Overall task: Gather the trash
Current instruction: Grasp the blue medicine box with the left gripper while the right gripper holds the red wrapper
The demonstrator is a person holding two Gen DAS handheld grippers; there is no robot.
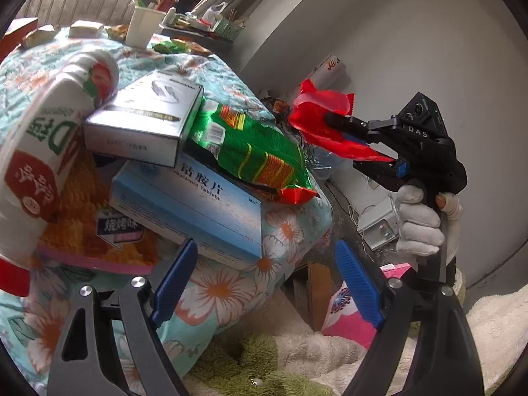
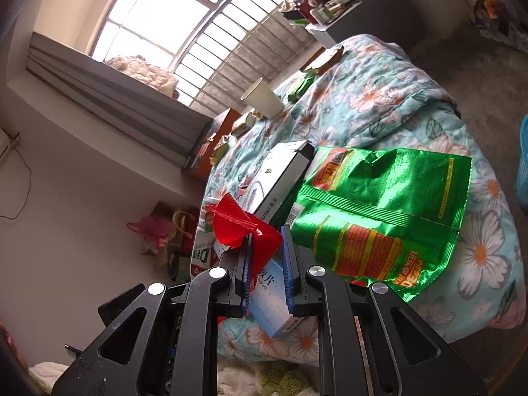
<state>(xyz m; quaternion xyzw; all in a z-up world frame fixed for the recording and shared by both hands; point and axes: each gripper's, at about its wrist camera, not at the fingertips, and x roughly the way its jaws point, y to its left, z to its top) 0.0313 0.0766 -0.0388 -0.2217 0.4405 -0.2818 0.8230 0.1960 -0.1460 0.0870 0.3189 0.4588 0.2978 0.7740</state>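
My right gripper (image 2: 266,264) is shut on a crumpled red wrapper (image 2: 246,227) and holds it in the air. The left wrist view shows that same right gripper (image 1: 343,142) and red wrapper (image 1: 316,122) to the right of the bed, in a gloved hand (image 1: 419,224). My left gripper (image 1: 267,280) stands open with nothing between its blue pads, just short of a blue medicine box (image 1: 191,204). On that box lie a green snack bag (image 1: 250,151) and a white box (image 1: 145,122). The green snack bag (image 2: 379,211) fills the right wrist view.
The pile lies on a floral quilt (image 1: 287,227), with a white bottle (image 1: 43,151) and an orange snack bag (image 1: 82,231) at the left. A paper cup (image 1: 143,28) and small wrappers stand further back. A blue basket (image 2: 523,165) is at the right edge.
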